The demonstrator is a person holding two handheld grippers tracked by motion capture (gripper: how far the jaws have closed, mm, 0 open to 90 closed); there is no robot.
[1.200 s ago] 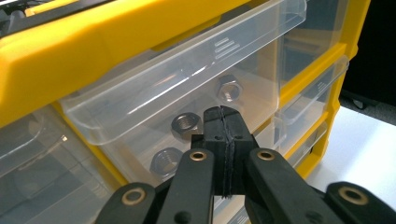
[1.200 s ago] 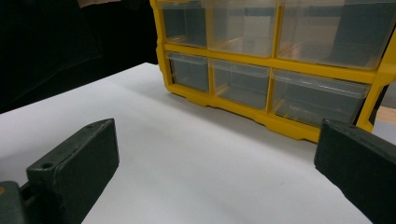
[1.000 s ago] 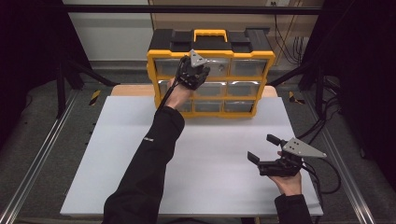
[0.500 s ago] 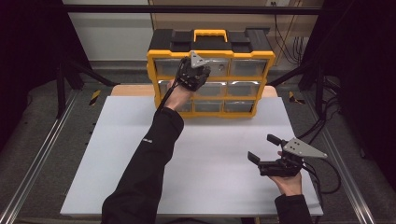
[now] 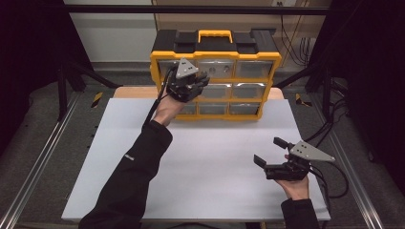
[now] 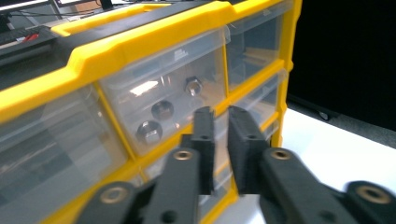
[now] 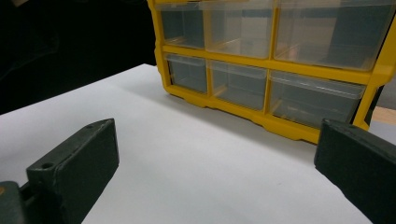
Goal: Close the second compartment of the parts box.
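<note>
A yellow and black drawer cabinet [image 5: 217, 47] with clear drawers stands at the back of the white table [image 5: 215, 143]. My left gripper [image 5: 198, 81] hovers just in front of its upper left part. In the left gripper view its jaws [image 6: 222, 112] have just been opening and stand a narrow gap apart with nothing between them. Beyond them, a top-row drawer [image 6: 163, 93] holds three metal nuts [image 6: 162, 109]. My right gripper [image 5: 268, 151] rests low over the table at the front right, jaws [image 7: 217, 133] wide open and empty, facing the cabinet [image 7: 280, 70].
The cabinet has a yellow carry handle [image 5: 214, 34] on top. Metal rails [image 5: 43, 157] run along both sides of the table. Cables [image 5: 329, 176] trail from the right gripper. Dark curtains hang at the left and right.
The left gripper has drawn back from the cabinet's top row toward the person and slightly left. Its jaws now show a small gap. The right gripper has stayed put.
</note>
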